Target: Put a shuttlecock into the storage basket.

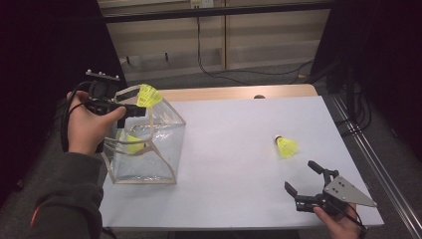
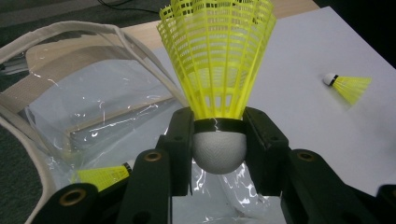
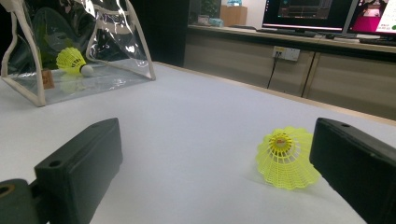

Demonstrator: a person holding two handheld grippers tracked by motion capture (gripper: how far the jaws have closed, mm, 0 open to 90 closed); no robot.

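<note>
— Table [image 1: 234,149] first, white and wide; what do we have on it?

— At our left a clear plastic bag [image 1: 149,144] with beige trim stands open, with one yellow shuttlecock [image 1: 130,143] already lying inside. Another yellow shuttlecock [image 1: 286,147] lies on its side on the bare table at our right.

— And the grippers?

— Our left gripper [image 2: 218,140] is clamped on the white cork of a third shuttlecock [image 2: 217,56], jaws partly closed, skirt pointing away from the hand. In the high view we hold it at the bag's upper rim, right over the mouth.

— So the move ahead?

— We judge the bag lies just below and ahead of that gripper, so a short dip and release should do. The shuttlecock's long axis runs along the jaws.

— The right one?

— Our right gripper [image 1: 312,184] hangs wide open and empty, near the loose shuttlecock, which sits just ahead of it, skirt turned toward us.
</note>
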